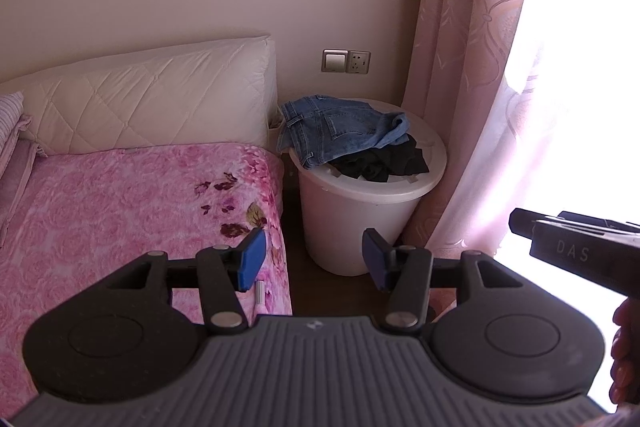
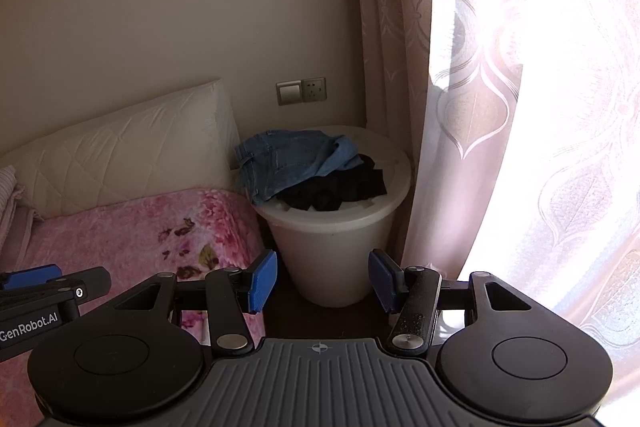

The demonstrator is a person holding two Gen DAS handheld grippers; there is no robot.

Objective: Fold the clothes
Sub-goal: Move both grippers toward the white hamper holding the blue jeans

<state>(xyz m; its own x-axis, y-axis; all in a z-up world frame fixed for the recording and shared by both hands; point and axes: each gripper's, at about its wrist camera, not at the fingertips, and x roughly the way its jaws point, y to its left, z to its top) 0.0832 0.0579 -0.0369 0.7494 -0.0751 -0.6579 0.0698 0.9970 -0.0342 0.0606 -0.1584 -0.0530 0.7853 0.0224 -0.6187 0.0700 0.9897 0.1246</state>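
Clothes sit heaped on the white bin (image 1: 360,223) in the corner, between the bed (image 1: 120,211) and the pink curtain (image 1: 460,67): blue jeans (image 1: 332,129) draped over the rim on the bed side, a black garment (image 1: 384,163) bunched just beside them toward the curtain. Nothing is on the floral bedspread yet, so by my read this is the very start, the fetch before any folding.

Left gripper (image 1: 316,261) hangs in the air short of the bin, blue pads spread wide, nothing between them. Right gripper (image 2: 322,281) matches it, jaws wide apart and empty, pointed at the same pile from a touch further right. Both are well apart from the cloth.

Next move, I'd judge, is a reach forward and over the rim to pinch one garment. The jeans lie on top at the near-left, so they look the easier first pick. Denim is heavy and floppy, and it overlaps the black piece; a grab at the overlap could drag both out together.
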